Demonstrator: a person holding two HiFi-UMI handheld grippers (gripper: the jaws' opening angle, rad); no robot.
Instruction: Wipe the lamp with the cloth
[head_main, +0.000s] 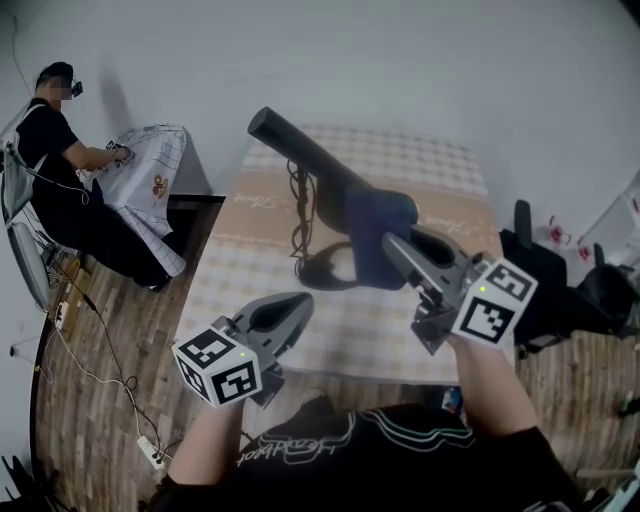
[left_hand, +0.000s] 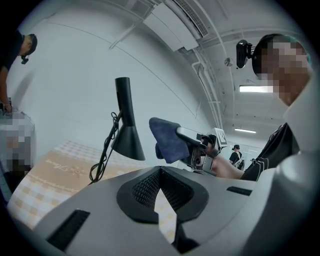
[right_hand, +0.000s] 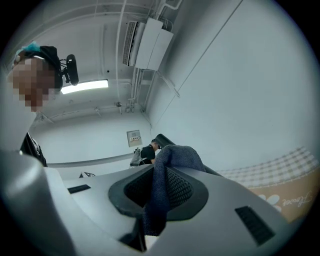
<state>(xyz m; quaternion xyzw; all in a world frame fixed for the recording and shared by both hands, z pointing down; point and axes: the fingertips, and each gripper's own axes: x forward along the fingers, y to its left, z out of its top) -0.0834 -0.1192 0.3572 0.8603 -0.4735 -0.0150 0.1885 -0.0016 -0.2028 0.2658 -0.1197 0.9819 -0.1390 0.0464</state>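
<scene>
A black lamp (head_main: 300, 150) stands on the checked tablecloth (head_main: 430, 170), its tube rising toward me. A dark blue cloth (head_main: 380, 235) is pressed on the lamp's lower part, and my right gripper (head_main: 400, 250) is shut on it. In the left gripper view the lamp (left_hand: 125, 115) stands upright, with the cloth (left_hand: 167, 140) just right of its cone. The right gripper view shows the cloth (right_hand: 167, 170) bunched between the jaws and hiding most of the lamp. My left gripper (head_main: 290, 310) hangs low over the table's near side, jaws together and empty, apart from the lamp.
The lamp's black cord (head_main: 298, 215) hangs coiled beside the stem. A person (head_main: 60, 170) works at a small covered table (head_main: 150, 175) at far left. Black equipment (head_main: 560, 290) stands to the right. A power strip (head_main: 150, 455) and cables lie on the wood floor.
</scene>
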